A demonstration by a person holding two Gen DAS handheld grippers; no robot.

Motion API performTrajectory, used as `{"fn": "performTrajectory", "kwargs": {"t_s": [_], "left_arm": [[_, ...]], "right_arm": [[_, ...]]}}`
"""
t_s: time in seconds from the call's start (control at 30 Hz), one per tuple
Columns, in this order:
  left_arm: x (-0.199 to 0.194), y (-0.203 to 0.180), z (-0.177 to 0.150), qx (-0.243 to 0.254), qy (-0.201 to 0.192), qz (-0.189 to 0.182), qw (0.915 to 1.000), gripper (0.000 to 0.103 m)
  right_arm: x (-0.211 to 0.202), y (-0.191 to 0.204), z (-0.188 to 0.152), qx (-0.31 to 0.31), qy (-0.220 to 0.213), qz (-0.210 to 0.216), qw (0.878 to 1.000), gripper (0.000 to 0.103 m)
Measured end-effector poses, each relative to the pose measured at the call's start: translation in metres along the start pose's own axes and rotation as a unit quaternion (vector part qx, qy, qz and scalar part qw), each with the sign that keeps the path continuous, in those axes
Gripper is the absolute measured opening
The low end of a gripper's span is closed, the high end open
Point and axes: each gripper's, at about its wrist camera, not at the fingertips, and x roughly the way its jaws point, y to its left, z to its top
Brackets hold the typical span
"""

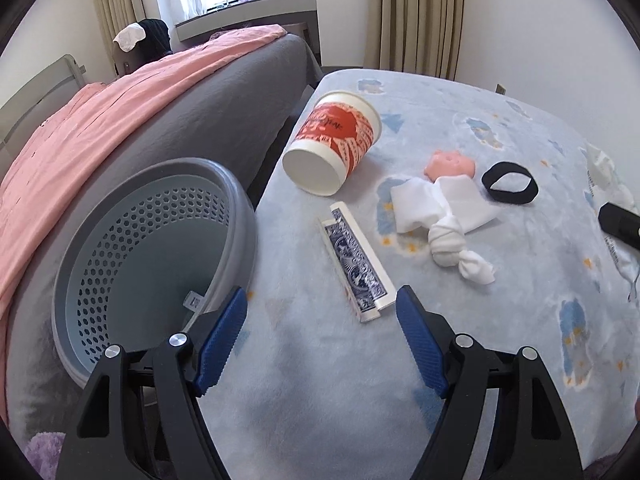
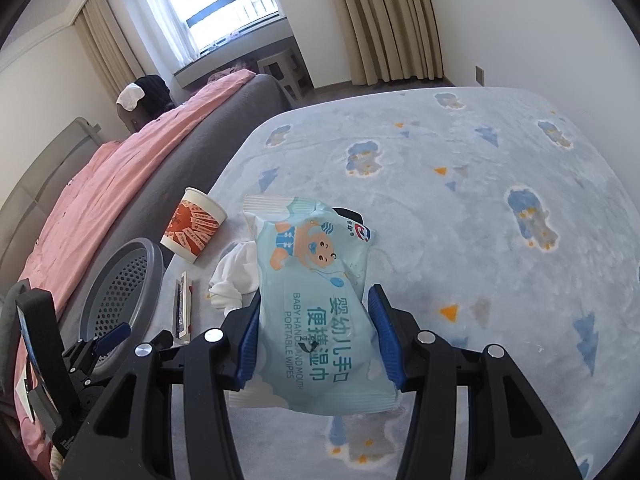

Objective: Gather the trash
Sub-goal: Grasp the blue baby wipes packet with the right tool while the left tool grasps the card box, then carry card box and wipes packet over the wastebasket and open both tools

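Observation:
In the right wrist view my right gripper (image 2: pixel 314 300) is shut on a light blue pack of baby wipes (image 2: pixel 316 248), held above the blanket. My left gripper (image 1: pixel 323 300) stands open over the blanket with nothing between its fingers, just short of a blue-patterned card box (image 1: pixel 354 264). Beyond the box an orange and white paper cup (image 1: pixel 332 144) lies on its side. To their right lie a knotted white tissue (image 1: pixel 440 216), a pink lump (image 1: pixel 450 164) and a black band (image 1: pixel 510 182). A grey perforated basket (image 1: pixel 152 252) leans at the blanket's left edge.
The light blue patterned blanket (image 2: pixel 460 208) covers the work surface. Left of it runs a grey bed (image 1: pixel 224 96) with a pink sheet (image 1: pixel 100 120). A window, beige curtains and white walls stand behind. The wipes pack (image 1: pixel 604 168) shows at the left view's right edge.

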Motion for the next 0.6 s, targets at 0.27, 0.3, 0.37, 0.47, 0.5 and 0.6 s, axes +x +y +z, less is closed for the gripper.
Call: {"fn": "performTrajectory", "kwargs": {"t_s": [0.27, 0.3, 0.37, 0.47, 0.5, 0.6], "left_arm": [[0.041, -0.01, 0.021, -0.004, 0.033, 0.012, 0.9994, 0.074], [0.045, -0.01, 0.021, -0.006, 0.037, 0.011, 0.9992, 0.073], [0.05, -0.008, 0.02, -0.01, 0.04, 0.01, 0.9991, 0.073], [0.051, -0.007, 0.018, -0.011, 0.042, -0.005, 0.999, 0.055], [0.051, -0.007, 0.017, -0.01, 0.045, -0.017, 0.9988, 0.044], [0.047, -0.01, 0.016, 0.0, 0.043, -0.035, 0.9985, 0.025]], "right_arm": [[0.002, 0.0, 0.0, 0.001, 0.002, 0.0, 1.0, 0.049], [0.002, 0.0, 0.0, 0.001, 0.003, 0.001, 1.0, 0.049], [0.003, 0.001, 0.001, 0.001, 0.004, 0.002, 1.0, 0.049], [0.005, 0.003, 0.0, -0.003, 0.006, 0.003, 1.0, 0.049], [0.005, 0.003, 0.0, -0.004, 0.007, 0.003, 1.0, 0.049], [0.007, 0.006, 0.0, -0.005, 0.007, 0.003, 1.0, 0.049]]}}
